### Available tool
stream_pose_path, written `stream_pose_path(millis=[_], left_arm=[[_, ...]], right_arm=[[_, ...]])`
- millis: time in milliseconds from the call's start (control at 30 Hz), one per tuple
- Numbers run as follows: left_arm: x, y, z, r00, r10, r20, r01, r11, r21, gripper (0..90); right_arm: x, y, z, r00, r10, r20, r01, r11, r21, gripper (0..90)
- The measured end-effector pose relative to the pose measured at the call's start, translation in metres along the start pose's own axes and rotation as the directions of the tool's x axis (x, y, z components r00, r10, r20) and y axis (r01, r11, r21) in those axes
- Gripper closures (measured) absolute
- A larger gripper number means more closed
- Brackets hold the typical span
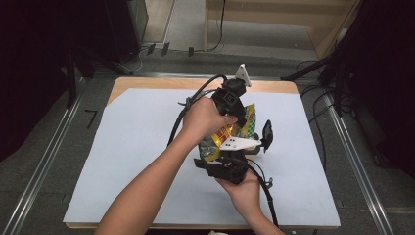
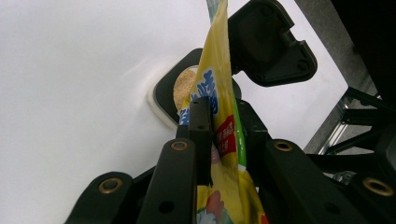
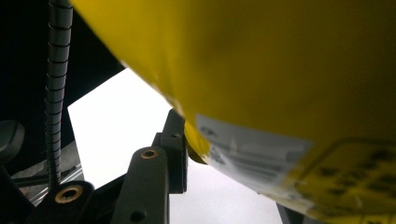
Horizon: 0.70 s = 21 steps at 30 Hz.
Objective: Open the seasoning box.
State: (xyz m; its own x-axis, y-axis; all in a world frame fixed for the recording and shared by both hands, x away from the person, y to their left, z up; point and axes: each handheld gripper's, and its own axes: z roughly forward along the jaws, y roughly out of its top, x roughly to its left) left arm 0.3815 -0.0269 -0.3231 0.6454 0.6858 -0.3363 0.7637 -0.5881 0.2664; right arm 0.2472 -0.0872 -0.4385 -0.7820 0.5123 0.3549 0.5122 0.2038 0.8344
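Note:
A yellow snack bag (image 1: 234, 131) hangs above the white sheet between my two grippers. My left gripper (image 1: 236, 119) comes down from above and is shut on the bag's edge; the left gripper view shows the bag (image 2: 219, 116) pinched between both jaws. My right gripper (image 1: 221, 149) reaches up from below and is shut on the bag's lower part; the yellow bag (image 3: 280, 70) presses against its left jaw, and the other jaw is mostly hidden. Under the bag sits a black container (image 2: 164, 93) with tan crumbs (image 2: 184, 84) in it and its hinged lid (image 2: 271, 44) open.
A white sheet (image 1: 137, 147) covers the wooden table (image 1: 147, 82). The black lid (image 1: 267, 133) stands up just right of the bag. Cables trail from both grippers. Metal rails (image 1: 44, 161) run along the table's sides, with dark equipment beyond.

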Motion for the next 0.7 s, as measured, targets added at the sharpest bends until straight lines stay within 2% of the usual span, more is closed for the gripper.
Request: stream_pose_path(millis=[700], left_arm=[[0.0014,0.001,0.0013,0.9998,-0.011,0.017,0.01,0.9999,0.008,80.2]], right_arm=[[-0.0002,-0.0005,0.0001,1.0,0.0,0.004,0.0,1.0,-0.004,65.6]])
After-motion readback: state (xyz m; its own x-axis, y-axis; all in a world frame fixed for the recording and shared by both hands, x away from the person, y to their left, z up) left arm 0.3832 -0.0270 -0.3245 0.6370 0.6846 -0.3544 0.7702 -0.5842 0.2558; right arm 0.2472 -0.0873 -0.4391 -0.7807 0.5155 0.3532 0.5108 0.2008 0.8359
